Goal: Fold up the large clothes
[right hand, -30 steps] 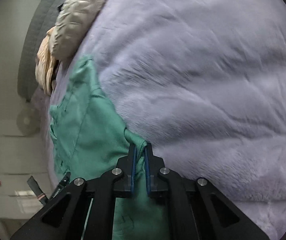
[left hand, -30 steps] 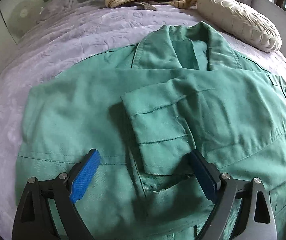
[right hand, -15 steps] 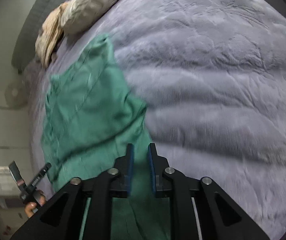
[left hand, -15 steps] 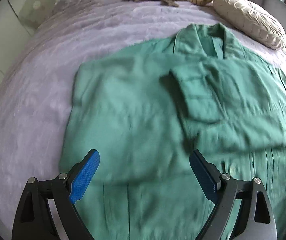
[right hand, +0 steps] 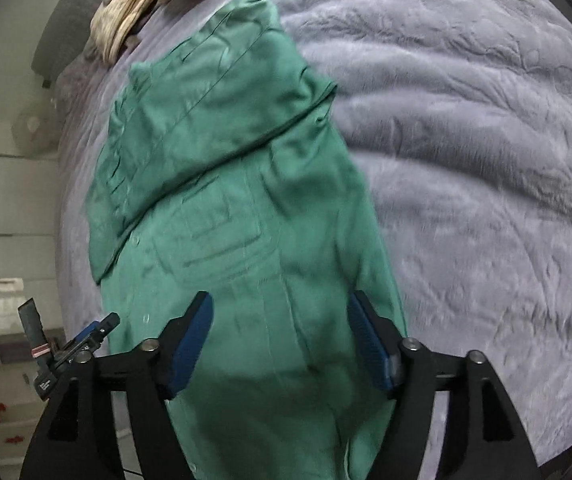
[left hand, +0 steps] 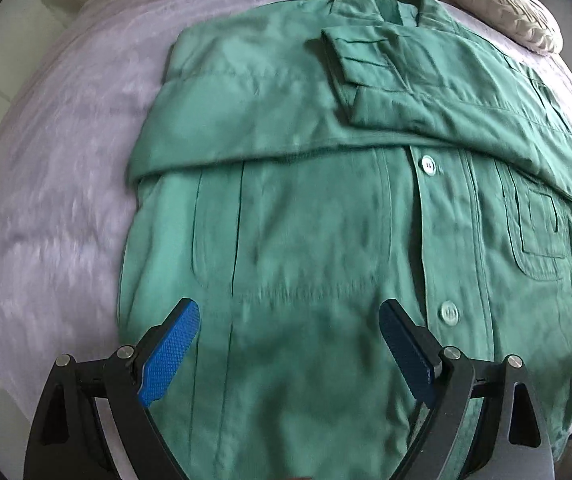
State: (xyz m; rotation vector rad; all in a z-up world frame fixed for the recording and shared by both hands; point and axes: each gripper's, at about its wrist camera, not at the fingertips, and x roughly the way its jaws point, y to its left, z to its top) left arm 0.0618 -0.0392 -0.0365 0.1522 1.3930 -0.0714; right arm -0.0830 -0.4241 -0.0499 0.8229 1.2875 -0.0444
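With both sleeves folded in, the wide-open left gripper [left hand: 290, 344] and right gripper [right hand: 279, 340] should pinch the green shirt's [left hand: 326, 220] hem corners evenly.

We are in a home bedroom: a bed [right hand: 466, 152] under a lilac quilted cover, a cream ruched cushion [left hand: 502, 4] and a padded grey headboard [right hand: 65, 36] at its far end.

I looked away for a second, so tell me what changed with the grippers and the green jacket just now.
The right gripper let go: a second ago its fingers were shut on the green jacket's edge, now they are spread wide above it. Both grippers pulled back toward the hem, so the buttons and pocket show. The left gripper stayed open, the jacket flat on the bed, sleeves folded across.
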